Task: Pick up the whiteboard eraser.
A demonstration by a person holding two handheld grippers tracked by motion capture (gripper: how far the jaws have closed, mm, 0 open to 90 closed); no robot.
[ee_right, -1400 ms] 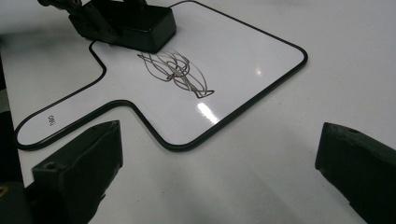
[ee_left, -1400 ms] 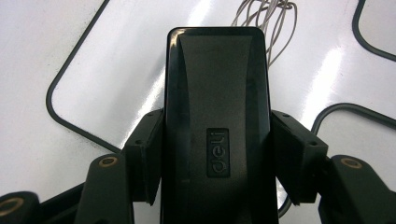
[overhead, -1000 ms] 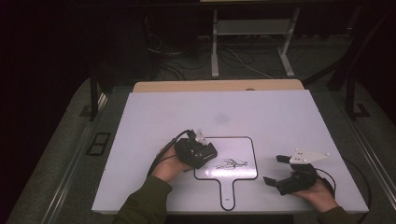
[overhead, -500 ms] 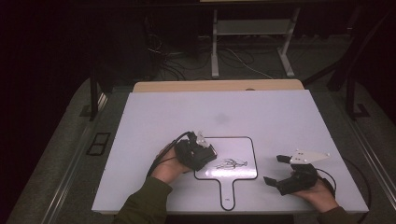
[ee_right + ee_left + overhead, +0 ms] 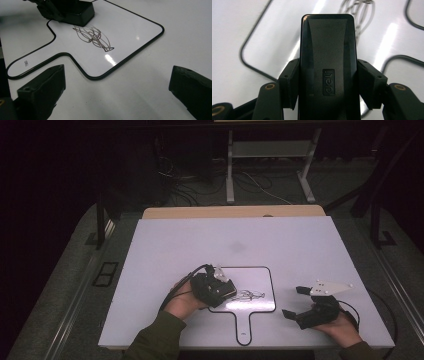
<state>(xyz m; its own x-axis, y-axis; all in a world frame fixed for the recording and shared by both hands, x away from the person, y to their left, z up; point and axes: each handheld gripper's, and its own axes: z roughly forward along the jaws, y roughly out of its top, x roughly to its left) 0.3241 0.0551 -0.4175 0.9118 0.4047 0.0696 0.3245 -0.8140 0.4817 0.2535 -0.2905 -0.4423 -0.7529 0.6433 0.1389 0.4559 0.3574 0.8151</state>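
1. While the left tongs (image 5: 226, 290) hold a black eraser (image 5: 328, 65) clamped between their jaws, the eraser rests over the left part of the small whiteboard (image 5: 260, 292), which lies flat on the table (image 5: 280, 240).
2. Seen from the right gripper view, the eraser (image 5: 75, 11) sits just beside the dark scribble (image 5: 93, 38) drawn on the board, apparently not yet on it.
3. From the left tongs the scribble (image 5: 248, 295) lies toward the person's right, near the board's middle; in the high view it runs mostly left to right.
4. The eraser's long axis points along the tongs, toward the scribble (image 5: 357, 10) in the left gripper view.
5. The right tongs (image 5: 295, 302) stand wide apart and empty, off the board's right edge and well apart from the scribble.
6. Judgement: the left hand is the nearer and holds the tool; the next stroke calls for a short sweep rightward across the marks, eraser face kept flat on the board.
7. Risk, as judged: the board is unheld and may slide under the wipe.
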